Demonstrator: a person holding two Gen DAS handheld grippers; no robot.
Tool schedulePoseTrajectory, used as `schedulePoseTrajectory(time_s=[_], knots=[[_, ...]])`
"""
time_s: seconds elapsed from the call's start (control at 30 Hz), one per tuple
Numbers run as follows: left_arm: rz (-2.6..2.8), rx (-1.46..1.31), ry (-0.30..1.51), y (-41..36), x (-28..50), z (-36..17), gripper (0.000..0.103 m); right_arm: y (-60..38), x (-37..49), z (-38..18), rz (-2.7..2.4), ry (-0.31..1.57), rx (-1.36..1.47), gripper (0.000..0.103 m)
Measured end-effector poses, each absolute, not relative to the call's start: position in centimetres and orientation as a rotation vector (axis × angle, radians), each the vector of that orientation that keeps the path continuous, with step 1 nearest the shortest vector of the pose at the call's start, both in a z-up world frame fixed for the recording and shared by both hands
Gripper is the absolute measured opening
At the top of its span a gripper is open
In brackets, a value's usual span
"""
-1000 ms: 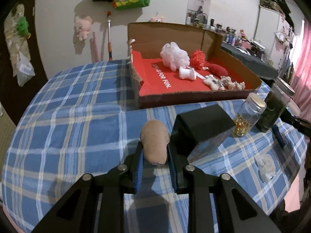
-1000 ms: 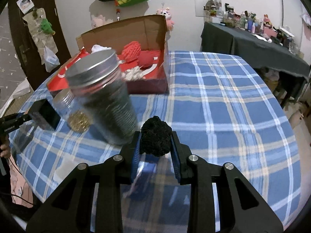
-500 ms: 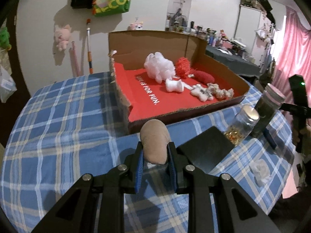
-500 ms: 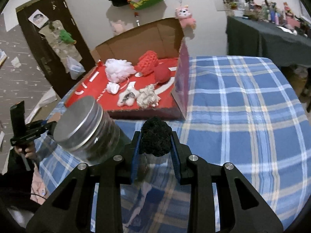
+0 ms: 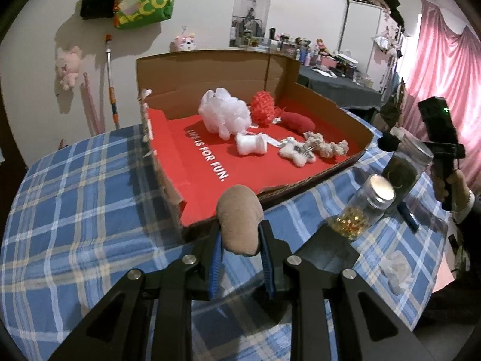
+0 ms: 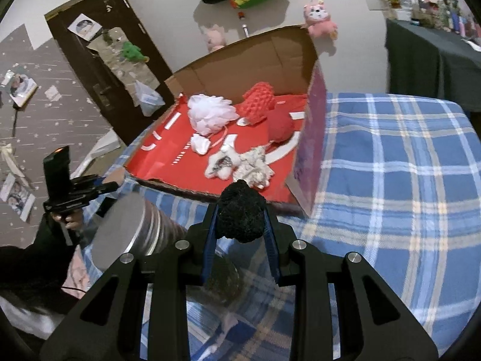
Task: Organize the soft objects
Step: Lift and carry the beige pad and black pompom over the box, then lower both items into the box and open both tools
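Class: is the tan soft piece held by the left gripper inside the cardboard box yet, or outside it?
Outside. The tan soft piece sits clamped in the left gripper, short of the cardboard box front wall.

Left gripper (image 5: 240, 242): risen and nearer the cardboard box (image 5: 318, 111); the tan soft piece (image 5: 239, 222) now overlaps its near wall.
Right gripper (image 6: 241, 234): lifted over the lidded jar (image 6: 132, 225) (now lower left), closing on the box.

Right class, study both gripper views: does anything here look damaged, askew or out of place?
The cardboard box looks damaged: its near wall is torn, with a ragged edge. Two hard glass jars and a crumpled white scrap sit on the tablecloth during a soft-object tidy.
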State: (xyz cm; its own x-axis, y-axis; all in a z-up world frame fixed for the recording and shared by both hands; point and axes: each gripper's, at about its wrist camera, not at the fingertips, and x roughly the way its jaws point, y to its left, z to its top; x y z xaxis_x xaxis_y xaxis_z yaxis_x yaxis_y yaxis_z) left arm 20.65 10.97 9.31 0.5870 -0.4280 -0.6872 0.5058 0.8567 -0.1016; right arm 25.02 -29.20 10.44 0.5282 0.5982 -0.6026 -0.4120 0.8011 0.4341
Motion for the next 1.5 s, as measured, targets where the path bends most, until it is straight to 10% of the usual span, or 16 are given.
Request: schedulePoseTrajectory(time_s=[1.5], knots=[[-0.370,0.192,1.159,1.7,37.4,6.5,0.037,-13.1,44.7,8.7,0.619,1.292,-0.284,0.028]])
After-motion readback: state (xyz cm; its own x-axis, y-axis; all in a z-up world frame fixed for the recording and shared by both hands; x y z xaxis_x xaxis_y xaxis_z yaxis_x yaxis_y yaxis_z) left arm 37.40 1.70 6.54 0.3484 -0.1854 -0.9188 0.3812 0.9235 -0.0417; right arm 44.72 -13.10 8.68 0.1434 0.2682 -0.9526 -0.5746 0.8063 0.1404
